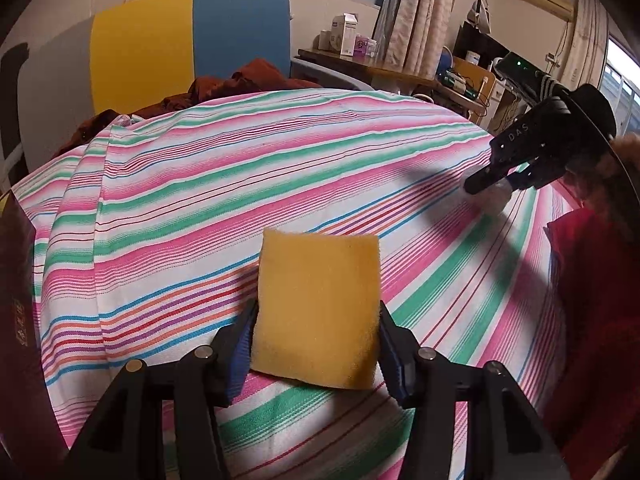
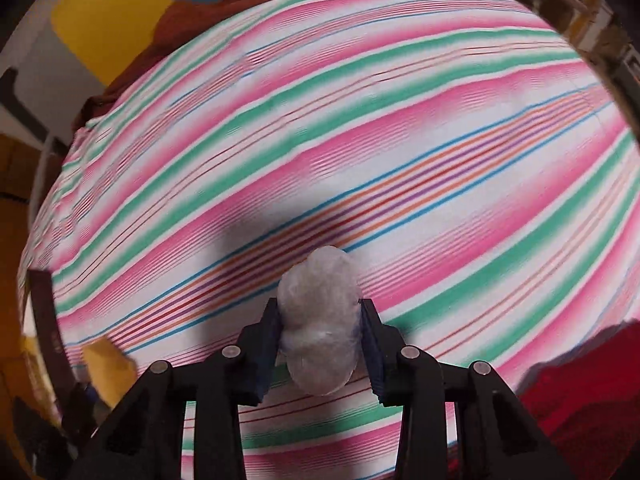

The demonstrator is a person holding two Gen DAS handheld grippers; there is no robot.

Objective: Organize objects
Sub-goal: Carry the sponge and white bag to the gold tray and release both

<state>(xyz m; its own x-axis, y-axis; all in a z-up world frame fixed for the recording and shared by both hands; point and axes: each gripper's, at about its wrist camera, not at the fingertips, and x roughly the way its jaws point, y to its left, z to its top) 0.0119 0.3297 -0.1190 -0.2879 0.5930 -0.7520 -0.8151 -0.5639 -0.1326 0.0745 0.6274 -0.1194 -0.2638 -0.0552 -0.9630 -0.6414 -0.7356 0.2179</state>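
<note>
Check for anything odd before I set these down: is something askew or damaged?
Nothing looks damaged or spilled. The left claw holds a yellow sponge, the right claw a white wad. Only the striped sheet has a loose fold at its far left side.

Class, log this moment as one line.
left gripper: shut on yellow square sponge | right gripper: shut on white crumpled plastic wad | both above striped cloth

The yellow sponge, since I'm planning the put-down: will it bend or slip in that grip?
The yellow sponge looks soft and light; it likely compresses between the left gripper fingers. Its rough face probably resists slipping. Flat-sided, it should not roll.
</note>
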